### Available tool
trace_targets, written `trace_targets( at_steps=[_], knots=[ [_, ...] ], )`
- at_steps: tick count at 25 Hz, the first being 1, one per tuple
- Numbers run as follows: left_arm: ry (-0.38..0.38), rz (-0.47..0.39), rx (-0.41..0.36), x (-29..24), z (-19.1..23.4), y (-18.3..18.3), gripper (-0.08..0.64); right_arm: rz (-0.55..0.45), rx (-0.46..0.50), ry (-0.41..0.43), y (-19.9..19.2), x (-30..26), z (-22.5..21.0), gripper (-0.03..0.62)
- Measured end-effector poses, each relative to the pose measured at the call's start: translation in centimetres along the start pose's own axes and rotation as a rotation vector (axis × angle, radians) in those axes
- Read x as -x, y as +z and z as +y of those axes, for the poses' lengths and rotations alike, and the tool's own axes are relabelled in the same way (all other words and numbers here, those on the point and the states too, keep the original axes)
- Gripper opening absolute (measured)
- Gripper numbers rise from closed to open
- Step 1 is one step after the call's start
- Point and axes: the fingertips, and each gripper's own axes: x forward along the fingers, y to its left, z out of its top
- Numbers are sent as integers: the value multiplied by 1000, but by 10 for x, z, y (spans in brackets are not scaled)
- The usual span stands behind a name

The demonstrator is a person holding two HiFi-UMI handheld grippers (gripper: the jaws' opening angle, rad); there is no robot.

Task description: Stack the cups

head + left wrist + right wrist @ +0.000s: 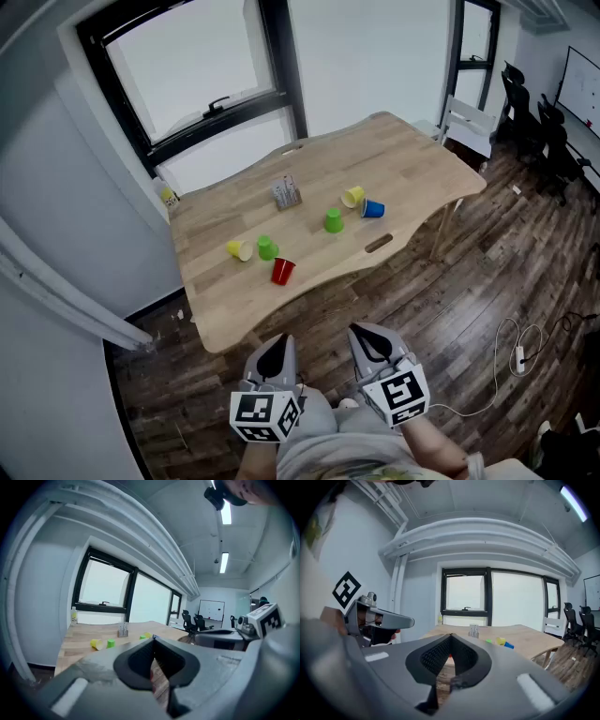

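We hold the left gripper (275, 352) and right gripper (370, 339) short of the wooden table (412, 159), both pairs of jaws closed and empty. Unstacked on it: yellow cup (239, 250), green cup (267, 248), red cup (282, 271) at left; second green cup (334, 220), second yellow cup (353, 197), blue cup (373, 209) at right. Print on the small box (287, 192) is too small to read.

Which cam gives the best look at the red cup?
Head view: the red cup shows whole, near the table's front edge. The left gripper view gives only a red sliver past its shut jaws, and the right gripper view likewise.
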Motion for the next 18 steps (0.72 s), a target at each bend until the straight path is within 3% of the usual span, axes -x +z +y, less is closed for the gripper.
trace_targets(
  at_steps=[13,18],
  knots=[
    [4,34,17,-30,15,-3,6,9,9,16,-12,-19,-22,-1],
    [39,45,12,-49,35,-7,6,32,20,21,-17,-36,-35,0]
  ],
)
